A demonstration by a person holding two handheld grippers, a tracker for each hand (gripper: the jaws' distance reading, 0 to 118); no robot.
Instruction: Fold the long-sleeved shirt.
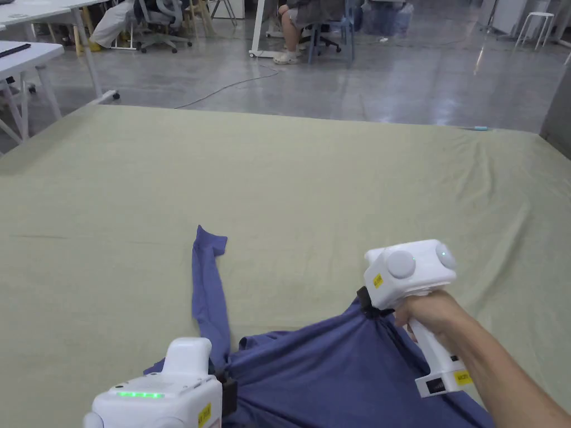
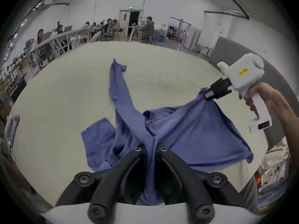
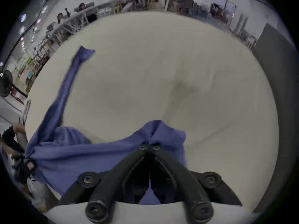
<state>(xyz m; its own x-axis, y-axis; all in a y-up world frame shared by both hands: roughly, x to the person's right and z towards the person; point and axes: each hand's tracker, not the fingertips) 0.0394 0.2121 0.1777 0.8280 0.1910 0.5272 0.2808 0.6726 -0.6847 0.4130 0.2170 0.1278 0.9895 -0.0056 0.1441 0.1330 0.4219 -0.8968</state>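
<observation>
Blue long-sleeved shirt at bottom centre of head view, on pale green table cover. Bunched, not flat.

Left gripper at lower left of head view, green light on the housing. In left gripper view, jaws pinched together on a fold of shirt fabric at lower centre of frame; cloth runs down between both jaws. Clamped on the shirt.

Right gripper right of centre in head view, held by a hand with forearm entering from lower right corner. In right gripper view, jaws closed with tips meeting on a raised peak of shirt at lower centre. Also clamped on the shirt. Same gripper at right of left gripper view, black tip biting the cloth edge and pulling it up into a tent.

Fabric stretched taut between the two grip points; lifted higher on the right-of-frame side.

One sleeve lying flat on the cover, running from the left grip point up toward frame centre, cuff end slightly flared. Same sleeve at left of right gripper view.

Flat patch of shirt at lower left of left gripper view, resting on the cover.

Background, top of head view: grey floor, white desks, seated person.
</observation>
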